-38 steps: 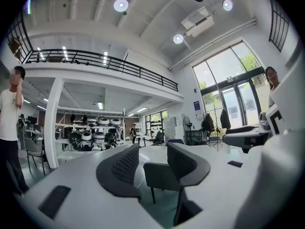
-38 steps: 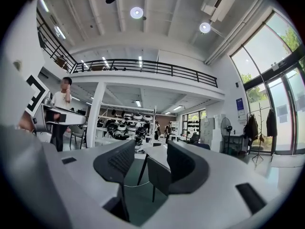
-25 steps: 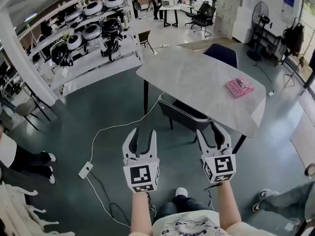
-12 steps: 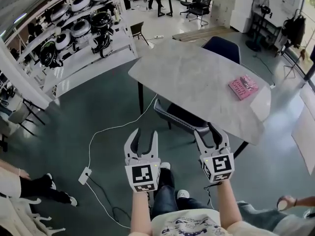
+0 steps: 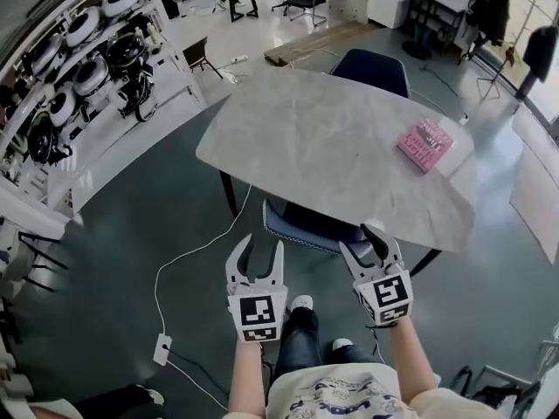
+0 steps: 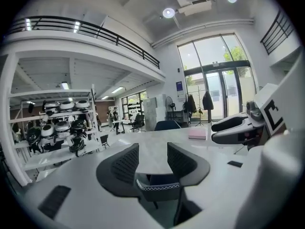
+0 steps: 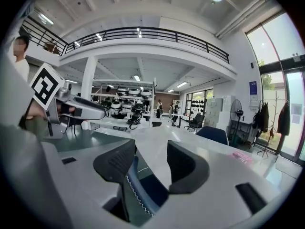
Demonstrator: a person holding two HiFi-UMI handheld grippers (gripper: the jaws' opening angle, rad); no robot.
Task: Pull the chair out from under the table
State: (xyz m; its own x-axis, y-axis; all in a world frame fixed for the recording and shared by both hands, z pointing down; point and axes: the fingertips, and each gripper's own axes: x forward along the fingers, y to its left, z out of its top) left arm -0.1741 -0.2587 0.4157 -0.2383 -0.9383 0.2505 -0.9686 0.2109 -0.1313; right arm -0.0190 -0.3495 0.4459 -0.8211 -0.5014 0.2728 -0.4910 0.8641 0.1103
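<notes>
Chair (image 5: 306, 227) stood pushed in under the near edge of the grey table (image 5: 332, 138). Its blue seat was mostly beneath the top, and only its dark, white-stitched backrest showed just ahead of both grippers. The left gripper (image 5: 259, 253) hung short of the backrest with its jaws well apart and nothing gripped. In the left gripper view the backrest (image 6: 157, 185) appeared in the gap between the pads, untouched. The right gripper (image 5: 366, 244) was likewise spread and empty, near the backrest's right end and just beside a dark table leg (image 5: 425, 260). Another table leg (image 5: 229, 195) stood left of the chair. A pink book (image 5: 425, 144) lay on the table's far right part, and a second blue chair (image 5: 371, 70) sat at the far side. A white cable (image 5: 188, 253) trailed over the green floor to the left, and racks of round white devices (image 5: 87, 51) lined the left side.
</notes>
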